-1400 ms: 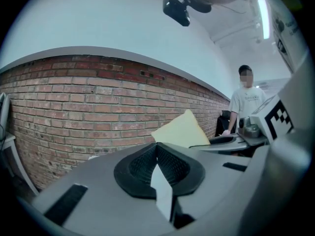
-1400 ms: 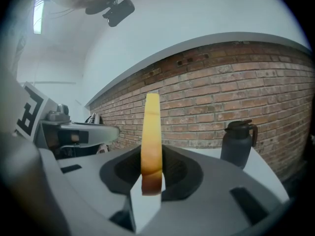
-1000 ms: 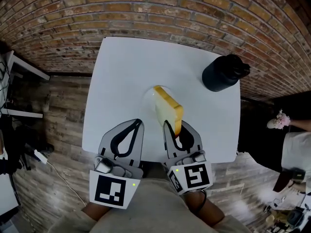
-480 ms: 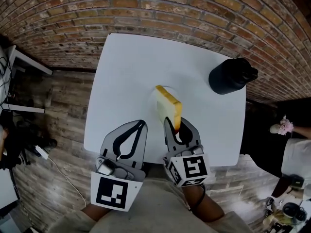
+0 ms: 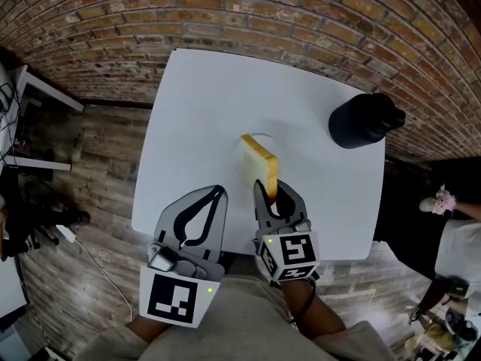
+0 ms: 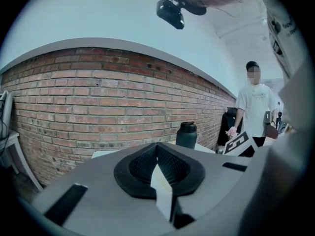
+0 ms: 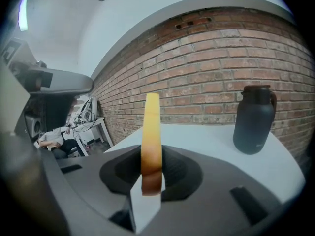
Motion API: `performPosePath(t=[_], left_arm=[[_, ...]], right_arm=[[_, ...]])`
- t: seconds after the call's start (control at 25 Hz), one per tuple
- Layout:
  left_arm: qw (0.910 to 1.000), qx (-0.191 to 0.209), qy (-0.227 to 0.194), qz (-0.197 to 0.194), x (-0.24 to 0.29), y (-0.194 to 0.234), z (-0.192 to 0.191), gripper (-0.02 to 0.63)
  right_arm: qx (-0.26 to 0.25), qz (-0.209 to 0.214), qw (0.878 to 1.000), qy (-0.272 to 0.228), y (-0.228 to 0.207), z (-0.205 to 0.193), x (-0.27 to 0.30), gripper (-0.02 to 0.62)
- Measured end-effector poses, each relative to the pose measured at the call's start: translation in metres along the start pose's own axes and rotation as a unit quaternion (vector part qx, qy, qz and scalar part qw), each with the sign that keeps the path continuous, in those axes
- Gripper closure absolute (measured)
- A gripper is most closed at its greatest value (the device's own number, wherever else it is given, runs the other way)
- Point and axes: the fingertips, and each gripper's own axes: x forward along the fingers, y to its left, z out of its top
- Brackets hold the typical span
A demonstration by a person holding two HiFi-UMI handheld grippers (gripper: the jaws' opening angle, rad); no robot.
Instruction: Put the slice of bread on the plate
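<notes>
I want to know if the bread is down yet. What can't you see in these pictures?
- Plate: head view, mostly hidden behind the bread slice, white against the white table.
- Whether bread touches plate: cannot tell; in the right gripper view, the body of the right gripper blocks below.
- Bread's flat faces: right gripper view shows only its edge.
- Person: head view, cut off by the right edge.

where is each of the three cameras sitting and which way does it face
Head view: on the person's head, looking steeply down at the white square table; shows the forearms, left gripper and right gripper.
Left gripper view: on the left gripper, looking along its shut jaws toward the red brick wall.
Right gripper view: on the right gripper, looking along jaws clamped on the yellow-crusted slice of bread.
Shared: the black lidded jug appears in all three views.
</notes>
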Motion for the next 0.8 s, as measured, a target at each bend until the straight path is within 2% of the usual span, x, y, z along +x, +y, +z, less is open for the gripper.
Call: performPosePath(t=[0.8], left_arm=[[0.9999,-0.004,0.008,0.006,0.005,0.008,-0.006,0.597]], right_arm=[[0.032,0.015,0.998,0.057,-0.006,-0.043,0.036,0.503]])
